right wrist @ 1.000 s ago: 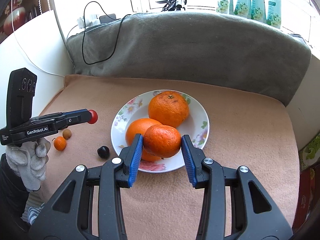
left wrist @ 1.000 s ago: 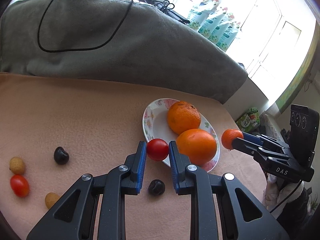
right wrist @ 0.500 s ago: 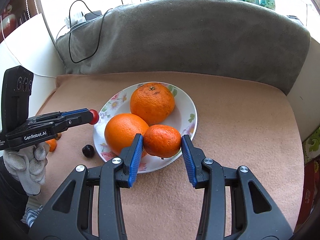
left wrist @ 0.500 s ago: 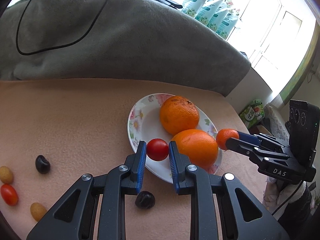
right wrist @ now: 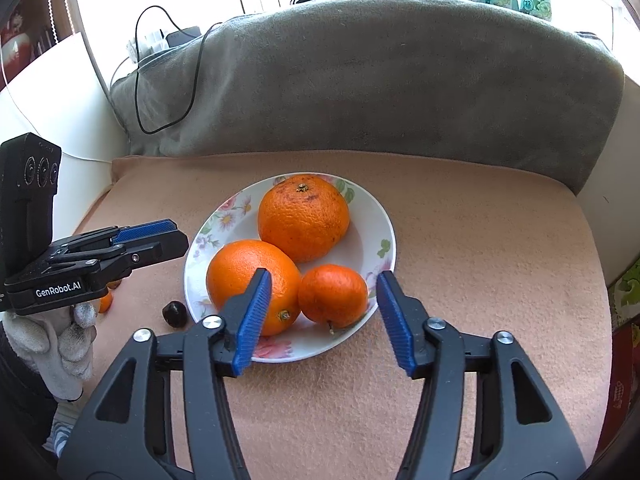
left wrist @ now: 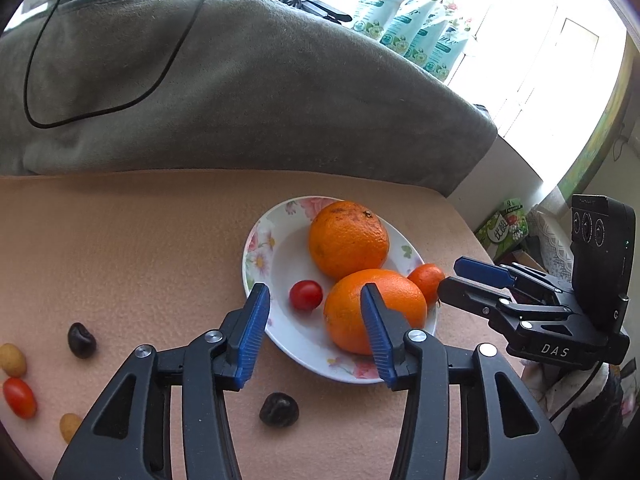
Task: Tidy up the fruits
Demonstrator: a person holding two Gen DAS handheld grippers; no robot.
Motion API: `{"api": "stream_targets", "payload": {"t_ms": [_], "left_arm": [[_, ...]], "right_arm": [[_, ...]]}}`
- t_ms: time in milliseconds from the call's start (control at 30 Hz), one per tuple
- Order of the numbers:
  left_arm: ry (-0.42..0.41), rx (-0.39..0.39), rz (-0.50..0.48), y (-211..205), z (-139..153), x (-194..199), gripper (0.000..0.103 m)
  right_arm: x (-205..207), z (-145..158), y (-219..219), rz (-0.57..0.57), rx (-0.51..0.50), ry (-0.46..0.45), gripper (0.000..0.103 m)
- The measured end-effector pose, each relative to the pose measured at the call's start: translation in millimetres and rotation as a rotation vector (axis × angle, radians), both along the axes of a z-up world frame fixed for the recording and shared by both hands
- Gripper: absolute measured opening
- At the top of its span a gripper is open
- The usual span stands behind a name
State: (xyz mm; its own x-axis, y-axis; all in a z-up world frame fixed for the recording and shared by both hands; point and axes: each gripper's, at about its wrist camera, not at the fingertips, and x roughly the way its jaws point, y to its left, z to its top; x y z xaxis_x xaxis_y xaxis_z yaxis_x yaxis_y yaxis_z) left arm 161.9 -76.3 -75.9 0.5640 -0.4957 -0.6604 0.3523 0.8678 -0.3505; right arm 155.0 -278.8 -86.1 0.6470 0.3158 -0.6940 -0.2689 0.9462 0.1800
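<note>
A cherry tomato [left wrist: 306,295] ahead of the spread left gripper [left wrist: 314,330] is hidden from the right gripper [right wrist: 320,314], also spread

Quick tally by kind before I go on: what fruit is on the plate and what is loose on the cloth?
Large oranges: 2
Small mandarin: 1
Red tomatoes: 2
Yellow tomatoes: 2
Dark fruits: 2
Total: 9, four on the plate.

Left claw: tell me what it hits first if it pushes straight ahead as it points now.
The left claw, open, points at the cherry tomato lying on the floral plate. It would likely meet that first, though the big orange beside its right finger could be brushed; depth is unclear.
</note>
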Motion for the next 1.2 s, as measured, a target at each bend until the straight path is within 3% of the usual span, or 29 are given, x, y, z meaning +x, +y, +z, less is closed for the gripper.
{"api": "stream_targets", "payload": {"t_ms": [167,333,400,800,1200], "left_arm": [[-0.008,-0.009,0.026,3.7,1.9,-0.9,0.071],[-0.016,0.003,0.047,5.4,5.2,-2.0,0.072],[-0.019,0.011,0.06,6.4,7.2,-3.2,0.077],[-0.058,0.037,0.115,27.9,19.7,-21.3,0.078],[-0.1,0.034,0.219,85.5,34.9,-36.6,0.078]], "right_arm": [[-4.8,8.1,0.0,-0.006,0.001,-0.027,0.08],[-10.0,11.7,3.5,-0.002,0.0,-0.036,0.085],[-12.0,12.7,5.3,0.003,0.004,-0.036,0.086],[-25.5,24.4,22.0,0.039,0.044,-0.048,0.086],[-34.5,33.6,49.8,0.099,0.064,-0.054,0.086]]}}
